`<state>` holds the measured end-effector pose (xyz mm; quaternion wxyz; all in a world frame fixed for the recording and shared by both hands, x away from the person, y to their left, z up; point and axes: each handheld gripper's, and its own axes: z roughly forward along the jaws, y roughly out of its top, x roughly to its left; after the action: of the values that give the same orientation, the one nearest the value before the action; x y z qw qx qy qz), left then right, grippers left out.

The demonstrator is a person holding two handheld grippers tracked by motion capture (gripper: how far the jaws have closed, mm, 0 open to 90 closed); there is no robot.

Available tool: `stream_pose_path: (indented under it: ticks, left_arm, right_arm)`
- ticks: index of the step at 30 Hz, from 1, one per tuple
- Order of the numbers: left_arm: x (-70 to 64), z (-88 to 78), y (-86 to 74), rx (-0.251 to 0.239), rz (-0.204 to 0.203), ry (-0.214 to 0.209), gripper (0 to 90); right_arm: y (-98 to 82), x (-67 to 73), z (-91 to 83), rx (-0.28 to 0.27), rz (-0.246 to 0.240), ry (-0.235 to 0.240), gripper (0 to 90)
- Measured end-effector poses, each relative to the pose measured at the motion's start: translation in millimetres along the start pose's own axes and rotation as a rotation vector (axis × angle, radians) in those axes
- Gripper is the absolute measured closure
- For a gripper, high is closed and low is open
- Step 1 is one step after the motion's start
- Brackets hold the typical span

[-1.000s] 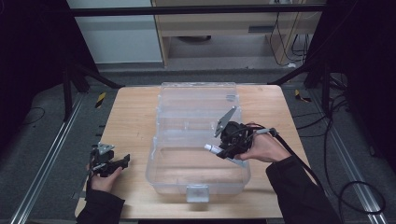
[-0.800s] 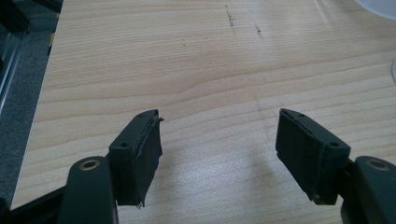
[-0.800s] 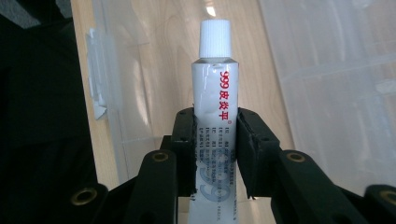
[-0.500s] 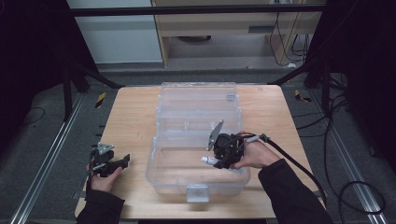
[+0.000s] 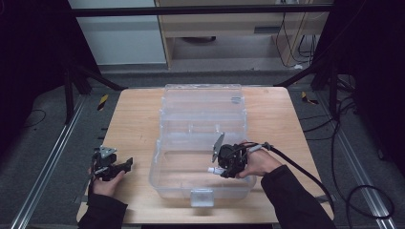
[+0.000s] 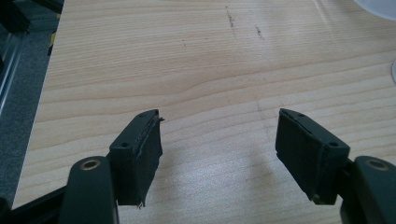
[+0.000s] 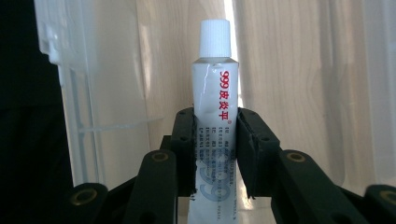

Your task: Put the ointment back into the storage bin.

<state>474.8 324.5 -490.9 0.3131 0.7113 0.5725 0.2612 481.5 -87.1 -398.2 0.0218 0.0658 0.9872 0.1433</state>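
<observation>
I am pinching a white tube [image 7: 215, 121] of ointment between the jaws of my right gripper [image 5: 228, 162] inside the clear plastic box [image 5: 200, 191], while my left gripper [image 6: 219, 158] is resting with jaws spread wide over the bare wooden table [image 6: 187, 60].

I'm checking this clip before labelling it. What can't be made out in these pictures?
- Tube: its lower end, right gripper view, hidden behind the right claw and cut by the bottom edge.
- Tube's small grey print, right gripper view: too small and blurred.
- Clear plastic box: whether the tube touches its floor, high view, hidden by the hand.
</observation>
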Motion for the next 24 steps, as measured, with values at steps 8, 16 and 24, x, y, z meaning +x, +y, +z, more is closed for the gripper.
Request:
stream_pose_path:
  ticks: [8, 16, 24]
  left_arm:
    - [-0.1, 0.0, 0.0, 0.0, 0.001, 0.0, 30.9]
    - [0.0, 0.1, -0.1, 0.003, 0.003, 0.0, 30.9]
    - [-0.2, 0.3, -0.1, 0.004, 0.003, 0.0, 30.9]
  right_arm:
    - [-4.6, 1.5, 12.6, 0.008, -0.031, 0.009, 69.5]
    - [-6.0, 0.0, 24.1, 0.022, -0.042, 0.022, 69.4]
    - [-6.9, -0.3, 34.0, 0.042, -0.047, 0.025, 69.2]
